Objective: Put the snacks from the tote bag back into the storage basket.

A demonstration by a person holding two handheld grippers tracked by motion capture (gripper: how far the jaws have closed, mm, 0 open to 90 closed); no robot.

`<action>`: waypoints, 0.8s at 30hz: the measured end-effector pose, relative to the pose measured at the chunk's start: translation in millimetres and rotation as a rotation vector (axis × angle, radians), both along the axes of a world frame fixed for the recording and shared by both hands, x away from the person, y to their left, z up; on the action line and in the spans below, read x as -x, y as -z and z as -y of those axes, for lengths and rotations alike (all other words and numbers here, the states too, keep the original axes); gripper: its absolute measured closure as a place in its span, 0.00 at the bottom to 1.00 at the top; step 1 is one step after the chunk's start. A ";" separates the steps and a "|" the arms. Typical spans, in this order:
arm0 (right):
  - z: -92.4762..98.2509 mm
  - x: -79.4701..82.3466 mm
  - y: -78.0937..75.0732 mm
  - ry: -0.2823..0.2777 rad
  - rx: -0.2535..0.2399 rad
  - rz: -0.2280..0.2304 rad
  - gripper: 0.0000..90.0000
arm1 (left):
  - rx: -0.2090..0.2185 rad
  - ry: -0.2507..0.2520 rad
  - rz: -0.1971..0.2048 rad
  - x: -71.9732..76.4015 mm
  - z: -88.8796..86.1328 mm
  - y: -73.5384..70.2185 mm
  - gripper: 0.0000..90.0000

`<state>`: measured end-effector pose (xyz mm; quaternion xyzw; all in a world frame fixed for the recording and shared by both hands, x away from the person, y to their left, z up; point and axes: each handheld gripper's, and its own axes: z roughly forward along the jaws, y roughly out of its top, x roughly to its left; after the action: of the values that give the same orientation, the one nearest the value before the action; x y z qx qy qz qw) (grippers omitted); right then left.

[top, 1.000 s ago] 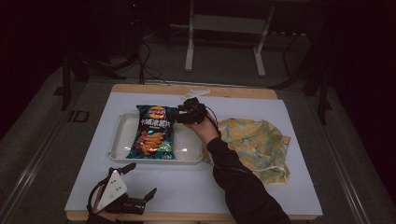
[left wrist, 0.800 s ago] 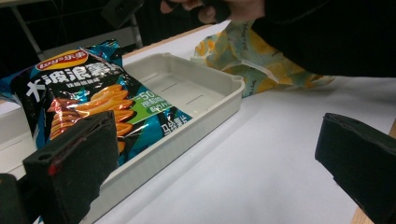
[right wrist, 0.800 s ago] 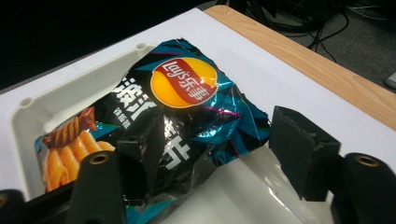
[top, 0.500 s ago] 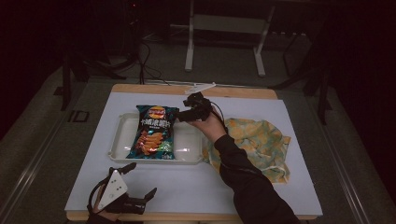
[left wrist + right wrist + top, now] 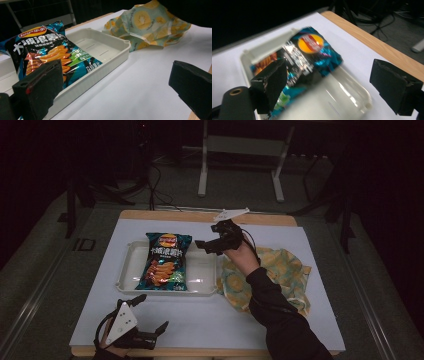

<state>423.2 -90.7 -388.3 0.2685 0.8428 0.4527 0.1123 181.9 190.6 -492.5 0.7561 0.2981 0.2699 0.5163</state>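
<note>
Chip bag (image 5: 165, 260) lies flat in the left half of the white tray (image 5: 202, 270), label up, its top end overlapping the tray's far rim. Blue-green wrapper, orange and red logo near the top, picture of chips lower down. In the left gripper view the bag (image 5: 47, 53) rests against the tray wall (image 5: 100, 72); in the right gripper view it (image 5: 308, 56) is blurred, with the bare tray floor (image 5: 342, 100) beside it.

Right claw (image 5: 211, 246) hangs above the tray's right half, just beside the bag's upper right corner, jaws pointing left toward the bag. Its jaws have just been opening and now stand wide, nothing between them, no pad on the bag. The dark sleeve (image 5: 280, 320) runs from it back to the near edge.

Right half of the tray is bare. Tray sits on the white table (image 5: 200, 320), lengthwise left to right.

Yellow-patterned cloth (image 5: 285, 270), crumpled, lies on the table just right of the tray, touching or nearly touching its right end; the right forearm crosses over it. The left gripper view shows kiwi-slice prints on it (image 5: 147, 22).

Left claw (image 5: 151, 313) sits low at the near left corner of the table, well apart from tray and bag, jaws spread wide and empty, pointing toward the tray.

Wooden table edge (image 5: 270, 219) shows at the far side; dark floor with cables (image 5: 157, 185) beyond.
</note>
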 end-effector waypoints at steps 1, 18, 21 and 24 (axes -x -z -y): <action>3.5 0.9 -0.4 0.009 0.010 0.005 0.16 | 0.001 -0.001 -0.001 -0.1 0.0 0.1 0.00; 91.7 11.1 5.4 0.187 -0.022 0.018 0.16 | -0.008 0.001 -0.004 -1.4 1.4 0.7 0.00; 100.3 12.7 6.1 0.200 -0.014 0.024 0.16 | -0.008 0.003 -0.006 -1.4 1.8 1.1 0.00; 121.0 16.8 6.2 0.233 -0.010 0.036 0.16 | -0.008 0.001 -0.009 -2.2 2.2 1.5 0.00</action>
<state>406.5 -211.7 -394.5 0.3569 0.8015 0.4455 0.1780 184.1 188.5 -494.0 0.7596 0.2992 0.2675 0.5118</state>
